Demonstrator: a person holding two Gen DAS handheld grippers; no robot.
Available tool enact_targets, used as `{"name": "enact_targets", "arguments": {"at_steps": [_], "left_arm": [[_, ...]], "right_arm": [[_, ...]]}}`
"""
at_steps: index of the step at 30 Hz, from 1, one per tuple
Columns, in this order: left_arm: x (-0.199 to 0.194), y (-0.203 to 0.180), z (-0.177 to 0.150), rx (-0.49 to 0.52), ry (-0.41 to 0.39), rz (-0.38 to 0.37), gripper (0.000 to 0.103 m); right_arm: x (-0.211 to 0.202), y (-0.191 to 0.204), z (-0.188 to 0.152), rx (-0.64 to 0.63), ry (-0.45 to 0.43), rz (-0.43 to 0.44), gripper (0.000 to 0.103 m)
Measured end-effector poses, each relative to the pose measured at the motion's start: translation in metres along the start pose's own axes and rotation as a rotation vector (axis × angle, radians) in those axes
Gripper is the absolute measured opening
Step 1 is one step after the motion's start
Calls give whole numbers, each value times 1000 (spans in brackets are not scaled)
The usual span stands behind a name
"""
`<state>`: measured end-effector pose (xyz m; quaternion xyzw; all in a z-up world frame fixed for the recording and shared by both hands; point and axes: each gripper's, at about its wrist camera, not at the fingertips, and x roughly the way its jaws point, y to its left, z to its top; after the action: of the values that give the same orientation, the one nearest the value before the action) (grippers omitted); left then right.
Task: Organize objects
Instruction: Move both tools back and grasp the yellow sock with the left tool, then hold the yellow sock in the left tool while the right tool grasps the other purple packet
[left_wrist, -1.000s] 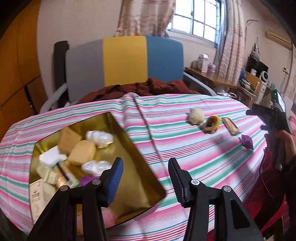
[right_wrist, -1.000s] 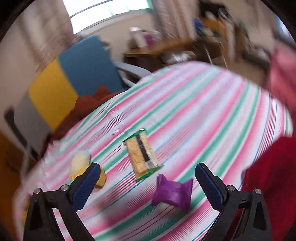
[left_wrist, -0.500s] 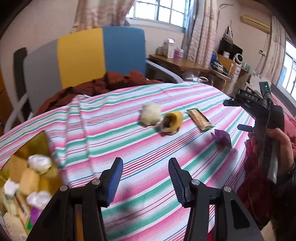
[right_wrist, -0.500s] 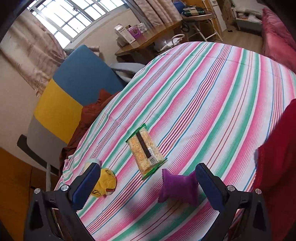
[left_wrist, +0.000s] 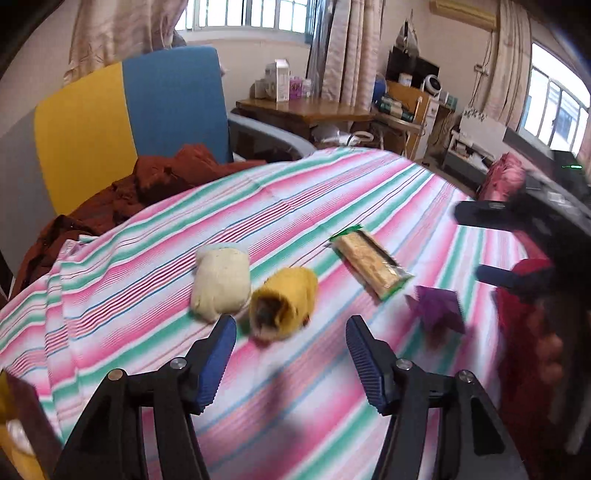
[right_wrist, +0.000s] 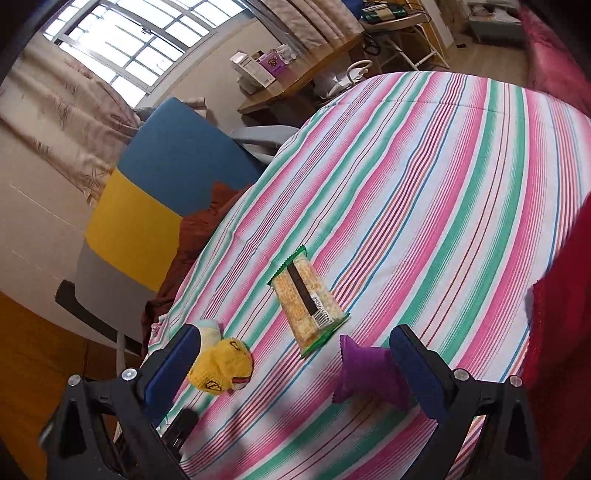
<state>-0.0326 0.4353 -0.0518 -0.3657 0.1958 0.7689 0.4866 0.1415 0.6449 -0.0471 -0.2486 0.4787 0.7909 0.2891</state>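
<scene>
On the striped tablecloth (left_wrist: 295, 206) my left gripper (left_wrist: 291, 350) has swung off the gold tin, now out of view, and hangs spread wide and empty just short of the yellow pouch (left_wrist: 284, 306). I read that as next pick. Right gripper (right_wrist: 295, 369) also gaping, empty, over the purple wrapper (right_wrist: 365, 373). Cream bun pack (left_wrist: 220, 282) soft, rounded; cracker pack (right_wrist: 306, 299) flat, crinkly film.
</scene>
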Motion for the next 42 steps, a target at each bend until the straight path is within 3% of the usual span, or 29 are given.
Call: {"name": "enact_targets", "arguments": {"at_steps": [10, 11, 13, 15, 33, 39, 42], "left_arm": [[64, -16, 7, 125, 40, 56, 60], [67, -18, 5, 135, 39, 67, 44], [69, -20, -1, 144, 32, 73, 37], [60, -21, -6, 145, 23, 71, 31], [-26, -10, -82, 3, 61, 6, 28], [-43, 2, -103, -60, 65, 7, 28], [-51, 5, -111, -74, 64, -3, 28]], "right_arm": [[9, 7, -4, -36, 28, -17, 103], [9, 8, -4, -41, 30, -18, 103], [11, 9, -4, -49, 34, -26, 103], [14, 9, -4, -54, 44, -29, 103], [21, 18, -10, -117, 81, -60, 103], [29, 21, -14, -148, 125, -73, 103], [36, 25, -14, -193, 214, -44, 103]]}}
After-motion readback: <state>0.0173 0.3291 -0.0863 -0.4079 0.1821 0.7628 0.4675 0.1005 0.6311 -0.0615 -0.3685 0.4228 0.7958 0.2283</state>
